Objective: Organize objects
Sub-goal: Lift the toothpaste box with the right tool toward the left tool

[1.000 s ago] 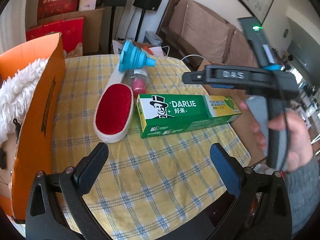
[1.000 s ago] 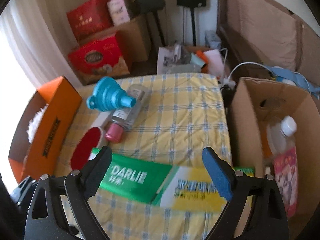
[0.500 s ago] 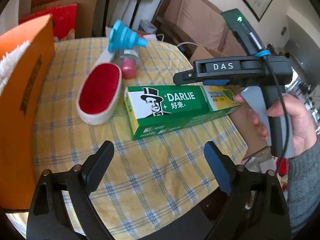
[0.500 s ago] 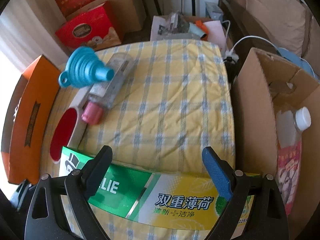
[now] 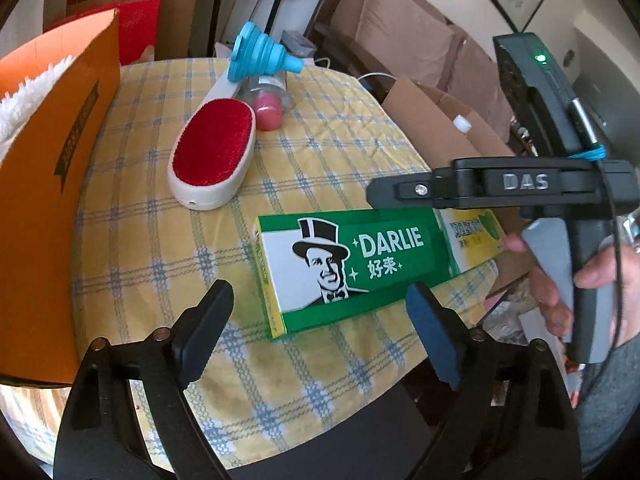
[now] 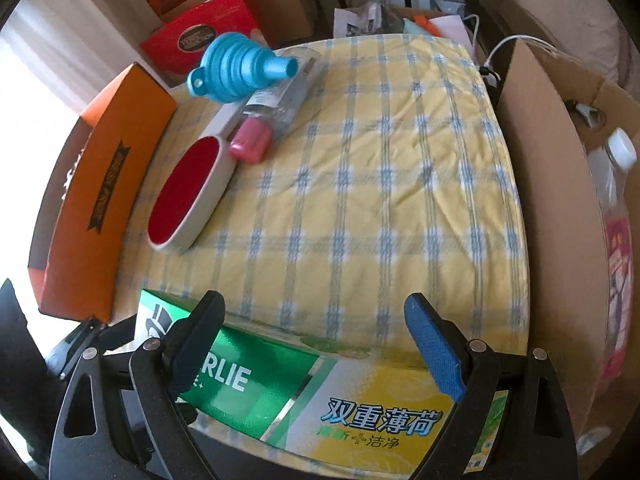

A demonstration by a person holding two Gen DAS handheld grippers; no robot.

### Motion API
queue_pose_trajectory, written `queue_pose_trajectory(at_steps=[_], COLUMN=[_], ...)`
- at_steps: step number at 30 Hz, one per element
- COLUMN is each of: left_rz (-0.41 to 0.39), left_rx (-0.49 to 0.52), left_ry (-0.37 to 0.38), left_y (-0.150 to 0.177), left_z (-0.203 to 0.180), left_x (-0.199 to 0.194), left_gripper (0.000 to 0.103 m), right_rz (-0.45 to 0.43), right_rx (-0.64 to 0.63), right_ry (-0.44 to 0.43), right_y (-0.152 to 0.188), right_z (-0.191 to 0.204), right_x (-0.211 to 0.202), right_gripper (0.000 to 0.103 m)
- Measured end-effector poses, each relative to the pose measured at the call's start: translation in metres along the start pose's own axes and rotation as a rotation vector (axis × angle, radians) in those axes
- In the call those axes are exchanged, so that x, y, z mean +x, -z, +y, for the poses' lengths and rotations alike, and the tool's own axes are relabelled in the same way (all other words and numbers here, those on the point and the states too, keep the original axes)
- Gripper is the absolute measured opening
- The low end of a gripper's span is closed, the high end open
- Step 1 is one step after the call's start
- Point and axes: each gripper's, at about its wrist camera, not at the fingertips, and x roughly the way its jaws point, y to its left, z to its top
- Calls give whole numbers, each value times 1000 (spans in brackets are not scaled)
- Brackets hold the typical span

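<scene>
The orange box filled the left of the frame, the toothpaste box lay centre-low. I had both the right gripper and the left gripper spread open and empty; next, I judged, close the right on it

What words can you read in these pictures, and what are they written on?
"DARLIE 好来": green toothpaste box.
"双重薄荷" and "洁净": the box's yellow end.
"DAS": right gripper's black body.
Too blurred to read: dark print on the orange box, bottle label, red boxes behind.
</scene>
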Motion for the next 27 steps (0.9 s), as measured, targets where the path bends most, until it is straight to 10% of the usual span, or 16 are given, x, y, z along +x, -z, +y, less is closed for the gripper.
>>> queue_pose_trajectory(at_steps=[12, 24, 27], left_rz=[-28, 28, 41], left_rx=[-17, -120, -130], left_ry=[-105, 29, 63], left_y=[-13, -4, -4], left_z=[13, 24, 20], left_x=[0, 2, 3], left_gripper=[84, 84, 84], right_rz=[24, -28, -31], right_rx=[-32, -197, -235], right_ry=[-81, 73, 130], right_y=[35, 76, 85], right_z=[12, 30, 34], right_x=[-12, -23, -19], right_gripper=[94, 93, 76])
